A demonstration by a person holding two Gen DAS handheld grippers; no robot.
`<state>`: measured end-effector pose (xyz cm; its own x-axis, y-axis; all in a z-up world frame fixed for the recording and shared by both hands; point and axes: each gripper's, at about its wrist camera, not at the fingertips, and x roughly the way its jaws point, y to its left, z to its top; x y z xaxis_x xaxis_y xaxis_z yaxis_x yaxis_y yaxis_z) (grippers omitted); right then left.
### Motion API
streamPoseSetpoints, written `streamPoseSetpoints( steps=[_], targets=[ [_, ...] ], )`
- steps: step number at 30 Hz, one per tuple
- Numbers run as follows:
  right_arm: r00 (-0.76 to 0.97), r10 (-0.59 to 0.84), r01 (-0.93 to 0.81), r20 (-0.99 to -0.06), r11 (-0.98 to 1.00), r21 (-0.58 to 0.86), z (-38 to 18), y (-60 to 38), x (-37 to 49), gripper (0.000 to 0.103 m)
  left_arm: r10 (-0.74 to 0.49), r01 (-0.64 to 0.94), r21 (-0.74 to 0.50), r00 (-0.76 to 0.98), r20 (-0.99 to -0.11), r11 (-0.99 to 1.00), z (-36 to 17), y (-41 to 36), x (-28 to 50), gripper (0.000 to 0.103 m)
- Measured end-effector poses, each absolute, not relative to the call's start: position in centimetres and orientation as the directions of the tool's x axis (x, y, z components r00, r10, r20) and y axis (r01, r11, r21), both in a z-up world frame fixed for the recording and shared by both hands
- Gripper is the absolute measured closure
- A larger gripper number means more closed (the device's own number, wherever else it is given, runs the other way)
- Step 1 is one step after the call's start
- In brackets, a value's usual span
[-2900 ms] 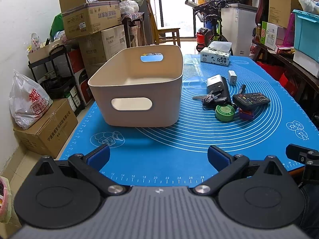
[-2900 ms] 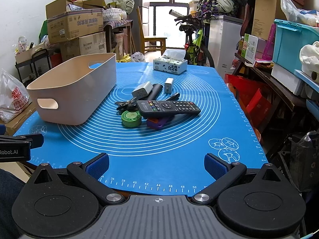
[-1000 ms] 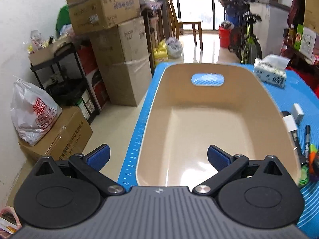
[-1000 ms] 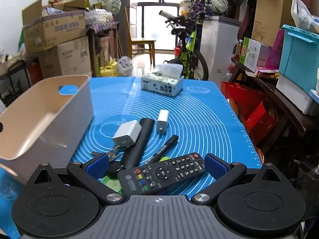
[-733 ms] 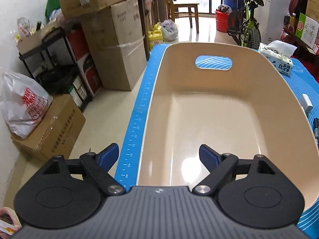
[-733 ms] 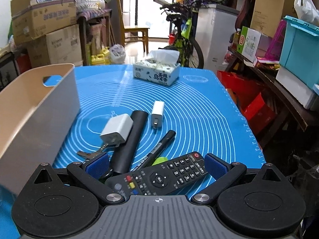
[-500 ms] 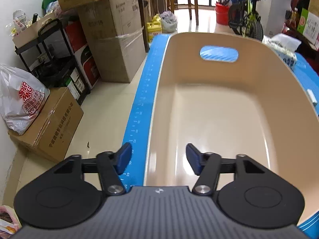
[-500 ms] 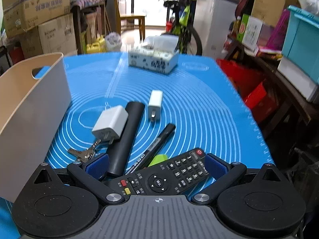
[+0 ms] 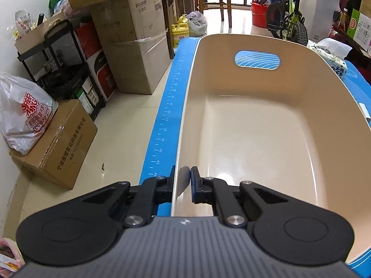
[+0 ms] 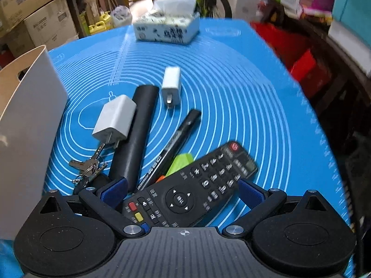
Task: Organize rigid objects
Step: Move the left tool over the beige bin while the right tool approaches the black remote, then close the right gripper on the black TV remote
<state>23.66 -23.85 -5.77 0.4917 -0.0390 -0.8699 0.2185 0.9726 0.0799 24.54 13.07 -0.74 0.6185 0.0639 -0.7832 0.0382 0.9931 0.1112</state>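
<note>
Left wrist view. Left gripper (image 9: 182, 180), lower centre of the frame: fingers drawn together on the near left wall of the beige bin (image 9: 336, 125), one finger outside the wall, one inside, the rim pinched between them. Bin: rectangular, rounded corners, oval handle cutout in the far wall, interior holding nothing visible; fills the centre and right of the frame. Blue mat (image 9: 167, 115): a strip with ruler marks shows just left of the bin. Cardboard boxes (image 9: 136, 46): stacked on the floor, upper left. White plastic bag (image 9: 23, 118) with red print: left edge, resting on a low carton. Tissue box (image 9: 334, 55): upper right, beyond the bin. Bicycle (image 9: 289, 20): top right.

Right wrist view. Right gripper (image 10: 182, 191), lower centre: fingers spread wide, set either side of the near end of the black remote control (image 10: 192, 190), pads not touching it. Black marker (image 10: 171, 148): left of the remote, lying diagonally. Green object (image 10: 180, 163): partly under the remote, identity unclear. Black cylinder (image 10: 136, 129): left of the marker. Large white charger (image 10: 114, 119): leaning on the cylinder's left side. Small white charger (image 10: 171, 84): centre, apart from the rest. Keys (image 10: 89, 164): lower left, beside the bin wall at the left edge. Tissue box: top centre, on the mat.
</note>
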Motion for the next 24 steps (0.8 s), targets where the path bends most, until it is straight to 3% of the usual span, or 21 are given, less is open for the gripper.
streamPoseSetpoints(
  steps=[6, 8, 10, 18, 20, 24],
  targets=[
    [0.469, -0.040, 0.231, -0.883, 0.970, 0.079, -5.9, -24.0, 23.5, 0.021, 0.064, 0.033, 0.108, 0.619, -0.783, 0.994, -0.8, 13.2, 24.7, 0.092],
    [0.471, -0.055, 0.236, -0.880, 0.970, 0.065, -5.7, -24.2, 23.4, 0.034, 0.064, 0.033, 0.107, 0.620, -0.782, 0.994, -0.8, 13.1, 24.5, 0.092],
    [0.465, -0.067, 0.239, -0.883, 0.970, 0.052, -5.5, -24.5, 23.4, 0.039, 0.064, 0.032, 0.106, 0.620, -0.782, 0.994, -0.8, 13.1, 24.5, 0.092],
    [0.398, -0.049, 0.243, -0.916, 0.969, 0.054, -5.9, -25.4, 23.3, 0.040, 0.061, 0.025, 0.098, 0.620, -0.783, 0.995, -0.8, 13.2, 24.5, 0.092],
    [0.398, -0.038, 0.267, -0.917, 0.961, 0.076, -6.1, -25.9, 23.1, 0.033, 0.061, 0.025, 0.098, 0.620, -0.782, 0.995, -0.8, 13.2, 24.5, 0.092],
    [0.416, -0.016, 0.301, -0.909, 0.946, 0.121, -6.6, -26.7, 22.1, 0.033, 0.058, 0.025, 0.094, 0.620, -0.782, 0.995, -0.8, 13.4, 24.5, 0.092]
  ],
)
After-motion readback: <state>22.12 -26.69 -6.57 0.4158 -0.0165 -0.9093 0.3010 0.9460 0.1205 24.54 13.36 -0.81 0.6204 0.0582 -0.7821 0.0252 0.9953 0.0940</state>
